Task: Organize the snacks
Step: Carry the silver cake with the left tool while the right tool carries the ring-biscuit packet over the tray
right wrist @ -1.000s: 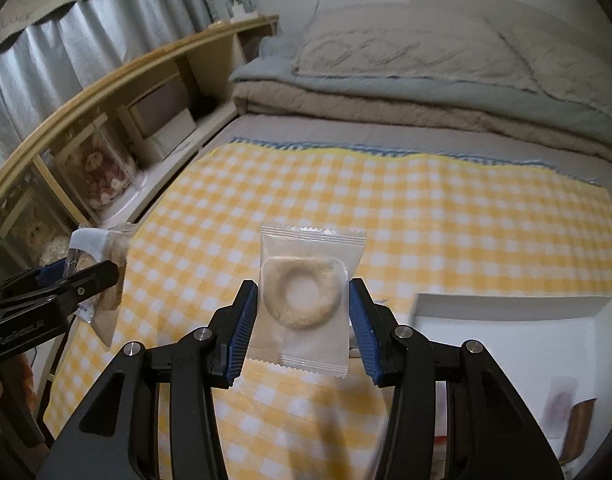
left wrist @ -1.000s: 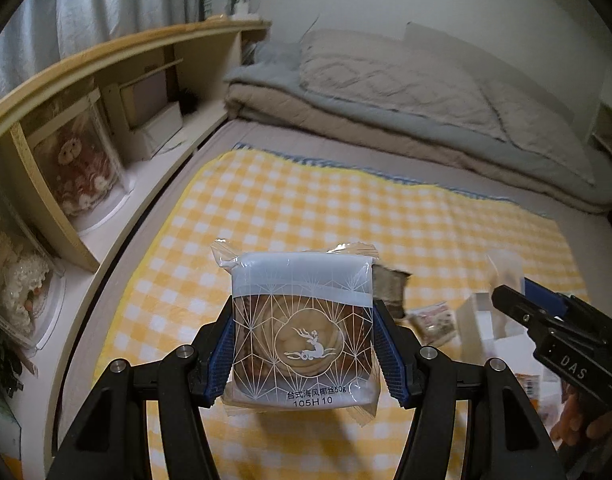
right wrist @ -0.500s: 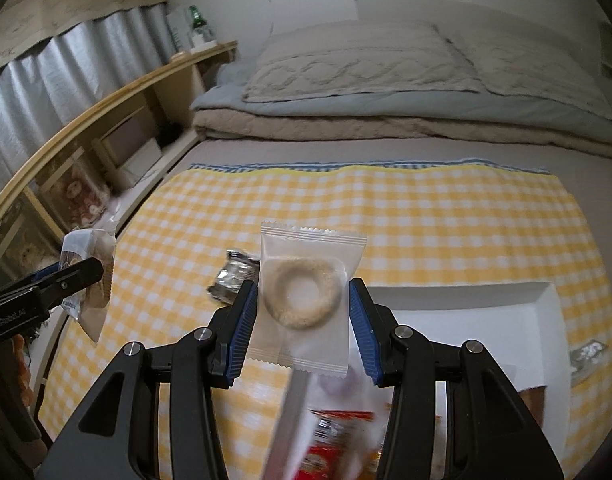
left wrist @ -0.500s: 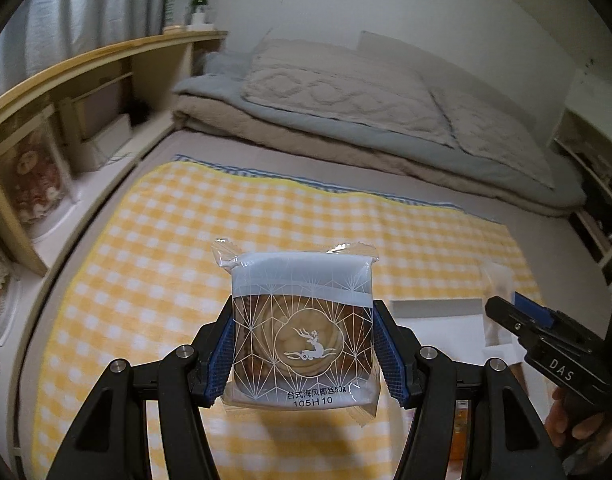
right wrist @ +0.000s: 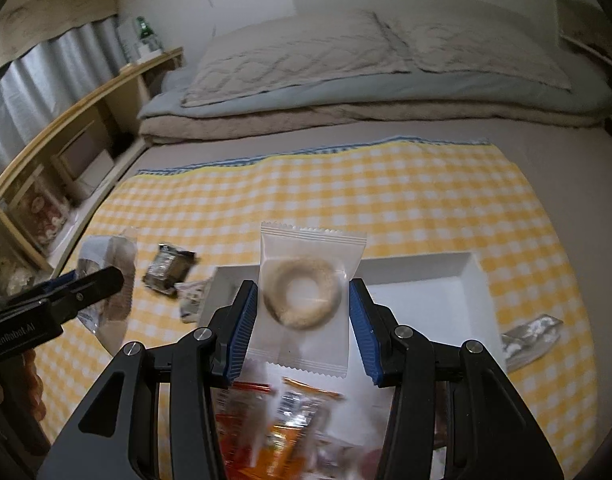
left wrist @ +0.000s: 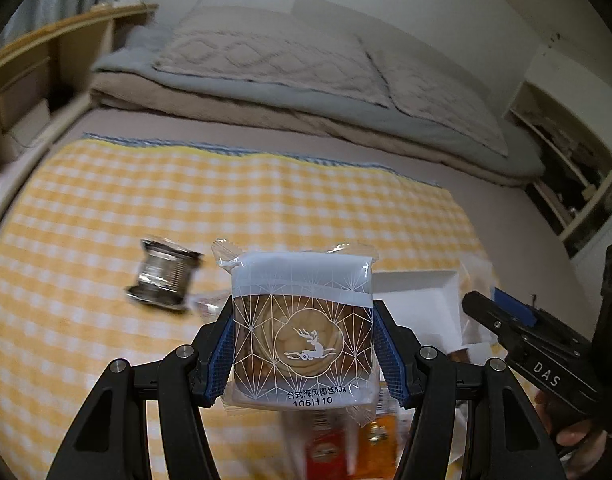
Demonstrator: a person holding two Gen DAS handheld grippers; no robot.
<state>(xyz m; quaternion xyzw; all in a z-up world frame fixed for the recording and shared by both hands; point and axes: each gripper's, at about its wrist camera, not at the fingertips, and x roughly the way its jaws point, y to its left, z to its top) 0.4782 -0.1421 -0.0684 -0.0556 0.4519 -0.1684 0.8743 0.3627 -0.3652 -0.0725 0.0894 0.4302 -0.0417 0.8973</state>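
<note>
Left gripper (left wrist: 303, 346): one; its blue pads were clamped on the sides of one pastry packet (left wrist: 303, 330) with a white deer emblem, held upright above the cloth.
Right gripper (right wrist: 303, 322): one; it was closed on one clear ring-biscuit packet (right wrist: 309, 298), held upright over the near-left corner of the tray.
White tray (right wrist: 472, 280): one, shallow, lying on the yellow checked cloth (right wrist: 346, 200); its near part was hidden by the gripper.
Loose packets on the cloth: one dark foil packet (right wrist: 169, 268) left of the tray, one small pale packet (right wrist: 191, 300) just beside it, one silvery packet (right wrist: 532, 338) right of the tray.
Red and orange packets (right wrist: 289, 420): below the fingers, blurred, so the count could not be told.
Shelf (right wrist: 65, 140): one along the left, its contents blurred.
</note>
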